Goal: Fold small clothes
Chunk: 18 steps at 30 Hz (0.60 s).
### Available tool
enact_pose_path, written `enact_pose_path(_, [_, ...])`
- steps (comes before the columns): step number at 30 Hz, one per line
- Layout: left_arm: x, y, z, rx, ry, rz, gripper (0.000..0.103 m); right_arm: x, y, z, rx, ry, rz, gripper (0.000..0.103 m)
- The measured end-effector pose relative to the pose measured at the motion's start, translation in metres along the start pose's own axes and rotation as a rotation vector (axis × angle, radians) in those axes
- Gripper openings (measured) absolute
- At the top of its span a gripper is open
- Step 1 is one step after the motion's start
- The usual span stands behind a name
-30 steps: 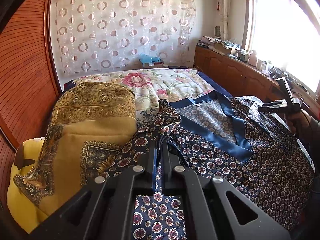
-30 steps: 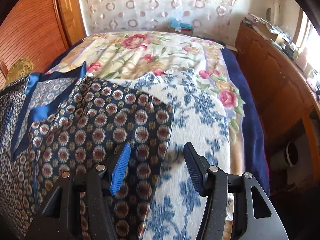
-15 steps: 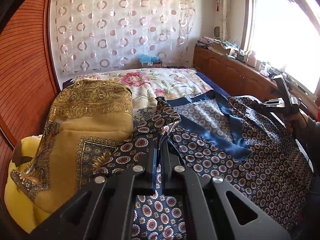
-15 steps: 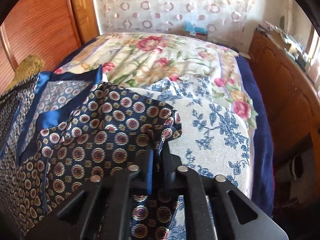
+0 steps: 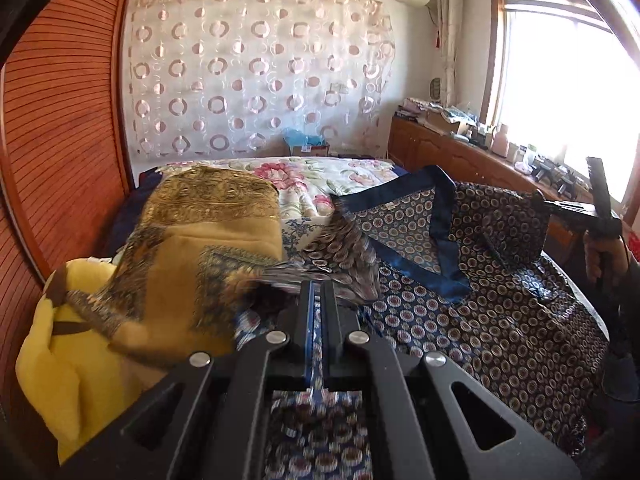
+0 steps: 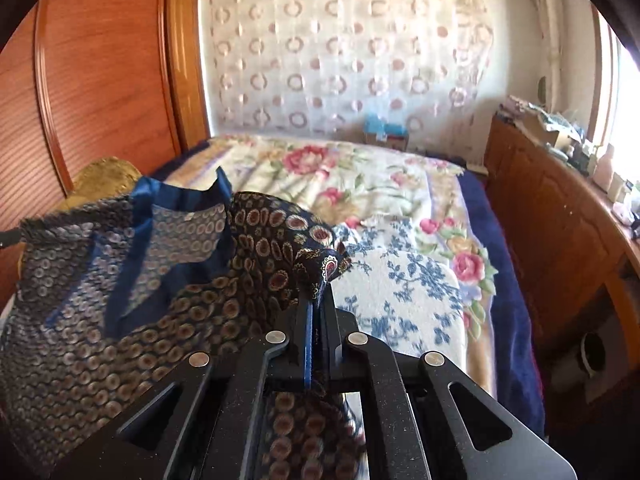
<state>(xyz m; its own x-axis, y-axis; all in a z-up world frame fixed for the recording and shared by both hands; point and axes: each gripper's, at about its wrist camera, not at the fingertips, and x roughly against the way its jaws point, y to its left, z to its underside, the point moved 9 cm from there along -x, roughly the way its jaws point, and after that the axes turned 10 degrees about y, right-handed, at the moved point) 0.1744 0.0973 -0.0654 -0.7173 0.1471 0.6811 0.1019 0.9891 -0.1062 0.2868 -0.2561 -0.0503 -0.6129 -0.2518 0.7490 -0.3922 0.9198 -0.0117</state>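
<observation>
Gripping a dark patterned garment (image 5: 500, 312) at two points, both grippers are lifting its cloth off the bed (image 6: 360, 184). The left gripper (image 5: 318, 292) is clamping tightly on the garment's near left edge, with cloth bunching blurred just ahead of its fingertips and more of it passing beneath the jaws. The right gripper (image 6: 318, 300), whose jaws have just been closing, is now pinching a folded corner of the same garment, a small knot of fabric sticking up beyond the fingers (image 6: 306, 320). In the left wrist view that right gripper (image 5: 556, 206) is appearing at the far right, held by a hand (image 5: 604, 256), with the garment's corner raised and hanging from it.

The garment, navy with rows of round medallions and a plain blue band (image 5: 444, 256) edging its V-shaped neck opening, is lying spread across the near part of the bed, its two gripped parts raised above the rest. It is resting partly on a blue-and-white flowered cloth (image 6: 404, 292), which in turn is lying on a cream blanket with pink roses.

Beside the garment, on its left, a mustard-gold patterned cloth (image 5: 200, 248) is draping over a yellow cushion (image 5: 76, 368), touching the garment's edge. Behind the bed a sheer curtain with ring motifs (image 5: 256, 72) is covering the wall, and a wooden cabinet (image 6: 560, 232) is running along the right side under the window.
</observation>
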Motion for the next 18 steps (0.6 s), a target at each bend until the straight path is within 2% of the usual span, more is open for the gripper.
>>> enact_pose_path(5, [0.013,0.004,0.017,0.000,0.000,-0.020,0.000,0.041,0.006,0.022,-0.017,-0.036,-0.001,0.000])
enact_pose_path(9, [-0.006,0.000,0.020,-0.042,0.073,-0.040,0.003,0.042,0.014,0.032,0.002,-0.017,0.015,0.000])
enact_pose_path(10, [-0.010,-0.001,0.019,-0.050,0.081,-0.043,0.011,0.040,0.016,0.034,0.003,-0.012,0.014,0.000])
enact_pose_path(11, [-0.014,-0.004,0.019,-0.060,0.087,-0.042,0.024,0.037,0.019,0.035,0.005,-0.008,0.017,0.000])
enact_pose_path(13, [-0.018,-0.009,0.017,-0.081,0.090,-0.031,0.038,0.030,0.024,0.037,0.016,-0.002,0.020,0.000])
enact_pose_path(15, [-0.022,-0.012,0.013,-0.105,0.099,-0.034,0.045,0.023,0.028,0.040,0.021,0.004,0.016,0.000])
enact_pose_path(16, [-0.026,-0.013,0.012,-0.120,0.113,-0.033,0.054,0.019,0.031,0.040,0.022,0.008,0.009,0.000])
enact_pose_path(18, [-0.034,-0.014,0.009,-0.157,0.135,-0.050,0.057,0.015,0.033,0.040,0.030,0.013,0.009,0.000])
